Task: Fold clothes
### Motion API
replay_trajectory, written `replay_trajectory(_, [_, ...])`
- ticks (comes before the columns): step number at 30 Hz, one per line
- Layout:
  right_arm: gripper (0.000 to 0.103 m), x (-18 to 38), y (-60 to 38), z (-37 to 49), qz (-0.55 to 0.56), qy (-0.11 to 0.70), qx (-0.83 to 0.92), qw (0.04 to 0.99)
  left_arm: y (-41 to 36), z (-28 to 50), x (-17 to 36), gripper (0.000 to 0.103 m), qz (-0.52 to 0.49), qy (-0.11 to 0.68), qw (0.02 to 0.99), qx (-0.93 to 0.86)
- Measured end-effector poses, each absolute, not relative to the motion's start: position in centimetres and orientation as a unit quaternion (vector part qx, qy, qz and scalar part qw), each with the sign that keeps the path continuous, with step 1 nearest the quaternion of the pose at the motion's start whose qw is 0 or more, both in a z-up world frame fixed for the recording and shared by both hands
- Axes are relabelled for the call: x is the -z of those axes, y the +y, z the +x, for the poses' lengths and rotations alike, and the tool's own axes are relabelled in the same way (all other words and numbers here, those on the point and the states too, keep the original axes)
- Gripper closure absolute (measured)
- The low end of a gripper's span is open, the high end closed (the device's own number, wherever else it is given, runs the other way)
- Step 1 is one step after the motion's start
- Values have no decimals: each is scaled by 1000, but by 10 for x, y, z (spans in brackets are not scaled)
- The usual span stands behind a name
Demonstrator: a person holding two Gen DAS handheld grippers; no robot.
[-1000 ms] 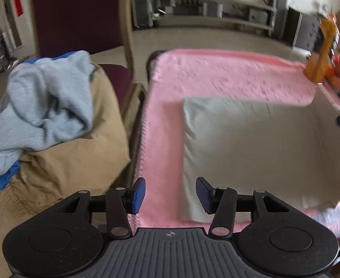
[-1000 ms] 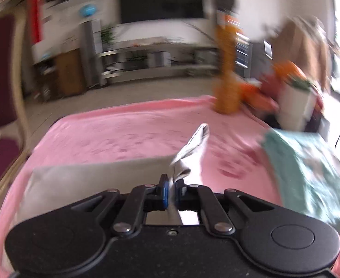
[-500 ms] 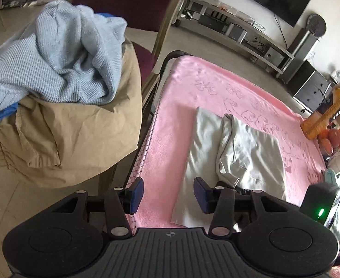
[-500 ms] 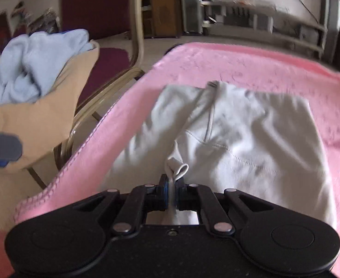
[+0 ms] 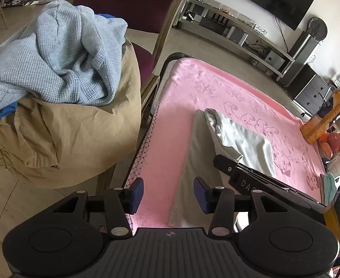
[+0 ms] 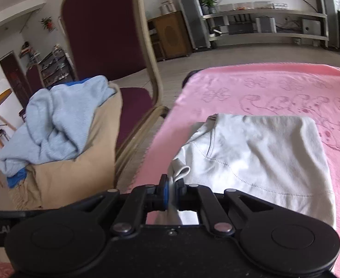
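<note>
A pale grey garment (image 6: 257,159) lies partly folded on the pink blanket (image 6: 274,85); it also shows in the left wrist view (image 5: 241,139). My right gripper (image 6: 172,191) is shut on the garment's near-left edge, with a fold of cloth between its fingers, near the blanket's left side. In the left wrist view the right gripper (image 5: 244,176) shows as a black bar over the garment. My left gripper (image 5: 168,195) is open and empty, above the blanket's near-left edge, left of the garment.
A chair with a maroon back (image 6: 105,27) stands left of the blanket. It carries a tan cloth heap (image 5: 61,134) topped by a light blue knit (image 5: 61,55). An orange bottle (image 5: 325,118) and fruit (image 5: 336,141) stand at the far right.
My right gripper has drawn the garment's edge further left over itself, toward the blanket's left side. My left gripper stays open and has shifted little.
</note>
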State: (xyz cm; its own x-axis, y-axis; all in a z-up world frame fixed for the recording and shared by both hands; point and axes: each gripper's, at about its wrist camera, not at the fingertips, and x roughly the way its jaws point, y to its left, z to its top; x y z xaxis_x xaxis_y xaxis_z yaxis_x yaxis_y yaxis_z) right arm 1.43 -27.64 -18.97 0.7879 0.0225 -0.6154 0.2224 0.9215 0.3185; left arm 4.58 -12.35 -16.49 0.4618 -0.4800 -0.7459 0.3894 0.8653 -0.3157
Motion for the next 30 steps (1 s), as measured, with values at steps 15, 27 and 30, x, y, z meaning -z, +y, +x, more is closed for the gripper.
replay_trajectory(15, [84,213,-288,32,214,393,-97,889,-118,51,167,59,-62,458,857,227])
replay_trajectory(27, [78,187,-402,-77,315,371,12,873,-159,36,172,60,21,449,863,230])
replay_trajectory(30, [85,199,-409,-91,302,376,44,875,-195,28,185,60,80,446,857,247])
